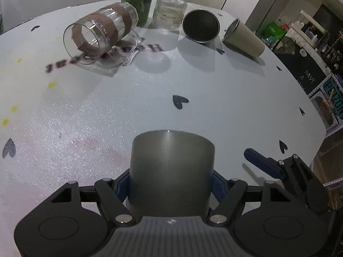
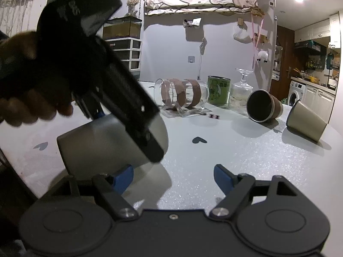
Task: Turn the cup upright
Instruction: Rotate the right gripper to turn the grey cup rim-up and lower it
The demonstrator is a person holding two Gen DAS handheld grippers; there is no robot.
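Observation:
My left gripper (image 1: pixel 171 182) is shut on a grey metal cup (image 1: pixel 172 167); its blue pads press both sides of the cup. In the right wrist view the same grey cup (image 2: pixel 103 143) hangs tilted above the table in the left gripper (image 2: pixel 120 115). My right gripper (image 2: pixel 173 176) is open and empty, just right of the cup; one of its blue fingers (image 1: pixel 260 160) shows in the left wrist view. Three more cups lie on their sides at the far end: a glass mug with brown bands (image 1: pixel 100 34), a dark metal cup (image 1: pixel 201 25) and a beige cup (image 1: pixel 244 38).
A green tin (image 1: pixel 138 4) and a ribbed glass jar (image 1: pixel 170 10) stand upright behind the lying cups. The round white table (image 1: pixel 150 98) has black heart marks, and its edge curves away on the right. A hand (image 2: pixel 25 98) holds the left gripper.

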